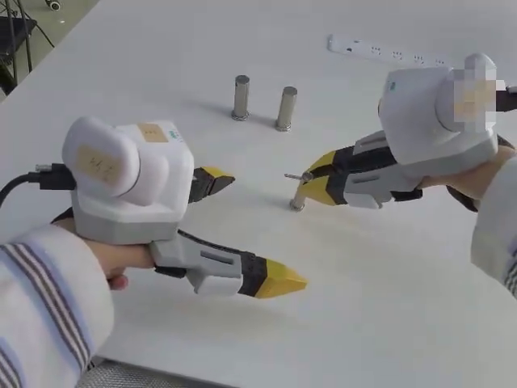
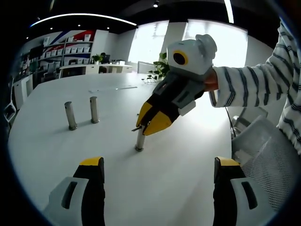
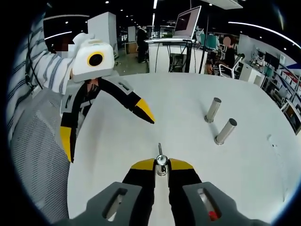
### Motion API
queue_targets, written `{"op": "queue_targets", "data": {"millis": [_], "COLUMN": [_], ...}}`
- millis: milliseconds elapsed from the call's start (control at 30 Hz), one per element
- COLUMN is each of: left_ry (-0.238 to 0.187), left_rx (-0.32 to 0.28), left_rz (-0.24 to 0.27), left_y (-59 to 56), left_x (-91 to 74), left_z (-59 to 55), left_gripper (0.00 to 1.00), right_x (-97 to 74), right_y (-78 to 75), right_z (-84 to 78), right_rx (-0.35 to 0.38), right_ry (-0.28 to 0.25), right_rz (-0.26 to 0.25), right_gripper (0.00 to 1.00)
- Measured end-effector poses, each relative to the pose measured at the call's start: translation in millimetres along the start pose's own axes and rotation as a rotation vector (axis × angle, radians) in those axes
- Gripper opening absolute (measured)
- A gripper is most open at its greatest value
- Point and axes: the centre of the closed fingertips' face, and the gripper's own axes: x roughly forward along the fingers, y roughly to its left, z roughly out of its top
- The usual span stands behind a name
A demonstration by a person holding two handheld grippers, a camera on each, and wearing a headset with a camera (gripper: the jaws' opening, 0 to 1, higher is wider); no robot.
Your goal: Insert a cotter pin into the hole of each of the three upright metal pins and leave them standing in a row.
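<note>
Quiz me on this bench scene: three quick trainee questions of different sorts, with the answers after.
1. True or false: the left gripper has its jaws wide open.
2. How many metal pins stand upright on the table? A two, B three, C four.
3. Fill in: the right gripper is shut on a ___ pin at the top of the nearest metal pin.
Key: 1 true; 2 B; 3 cotter pin.

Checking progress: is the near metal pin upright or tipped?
Upright: near metal pin stands base-down on the table, its top between fingers of the right gripper.
</note>
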Motion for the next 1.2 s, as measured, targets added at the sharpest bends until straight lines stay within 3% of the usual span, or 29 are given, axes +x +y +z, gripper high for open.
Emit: {"op": "queue_targets", "data": {"millis": [400, 667, 1200], "left_ry": [0.013, 0.03, 0.018], "left_rx": [-0.012, -0.009, -0.012], "left_rz": [-0.003, -0.01, -0.01], "left_y": [-0.5, -5.2, -6.9], "left_x": [0.1, -0.3, -2.7], "left_z": [-2.6, -7.2, -2.2], "left_gripper": [0.95, 0.95, 0.94], "right_x": [0.7, 1.6, 0.8], "right_y": [1.9, 0.0, 1.2], "right_z": [0.7, 0.7, 0.9], "right_rx": [-0.036, -0.014, 0.033], "right_ry": [0.011, 0.009, 0.008], "right_rz": [0.015, 0.017, -0.035], "right_gripper": [0.04, 0.05, 0.05]}}
